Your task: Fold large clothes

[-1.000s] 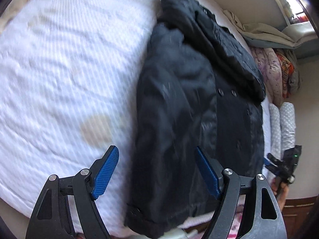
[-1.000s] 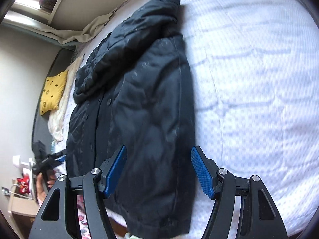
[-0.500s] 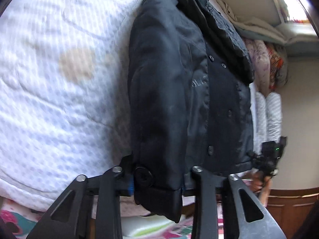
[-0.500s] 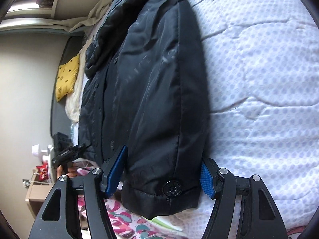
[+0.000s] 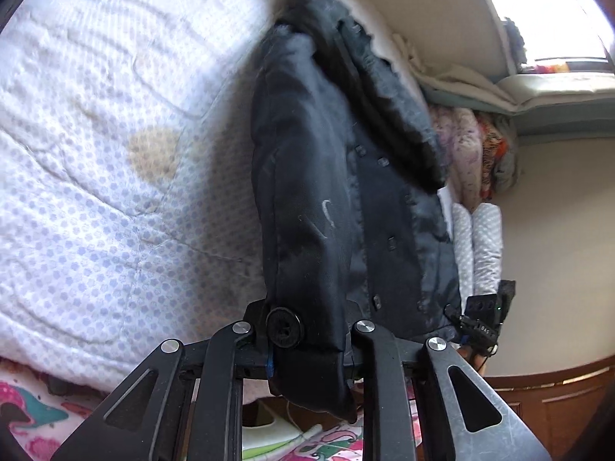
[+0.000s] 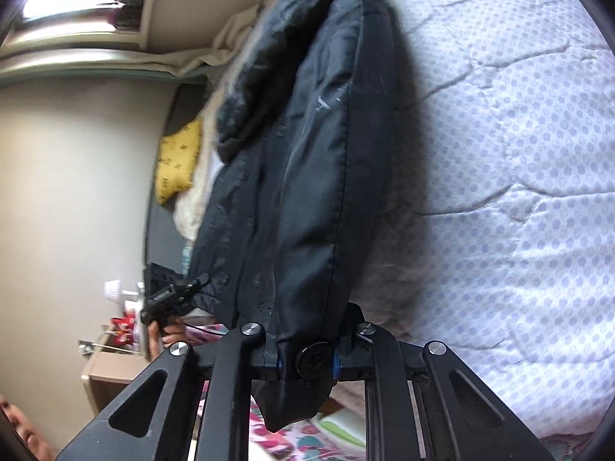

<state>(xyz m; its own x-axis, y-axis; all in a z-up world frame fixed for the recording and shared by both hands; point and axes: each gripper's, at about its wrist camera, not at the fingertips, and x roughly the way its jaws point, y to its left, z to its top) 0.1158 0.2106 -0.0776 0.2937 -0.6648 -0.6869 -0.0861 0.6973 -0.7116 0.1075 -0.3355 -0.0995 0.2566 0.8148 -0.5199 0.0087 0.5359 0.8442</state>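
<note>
A large black coat (image 5: 307,192) lies buttoned along the white quilted bed (image 5: 96,153), collar at the far end. My left gripper (image 5: 307,340) is at the near edge of the bed. Its jaws are closing, pads pinching a sleeve cuff with a big black button (image 5: 283,326); the cuff end hangs below. In the right wrist view the coat (image 6: 307,173) stretches away, and my right gripper (image 6: 307,357) is closing on the other sleeve's cuff, at its button (image 6: 313,357). Each view shows the other gripper small at the coat's far hem: right gripper (image 5: 467,322), left gripper (image 6: 192,286).
Folded bedding (image 5: 480,153) and two dotted rolls (image 5: 476,246) lie beyond the coat by the wall. A yellow cushion (image 6: 178,161) sits at the bed's other side. A floral sheet (image 5: 34,415) hangs below the quilt edge. A small bedside table (image 6: 111,368) stands nearby.
Both grippers came down to the near edge of the bed and closed, each taking hold of a sleeve cuff. The sleeves now rise a little off the coat.
</note>
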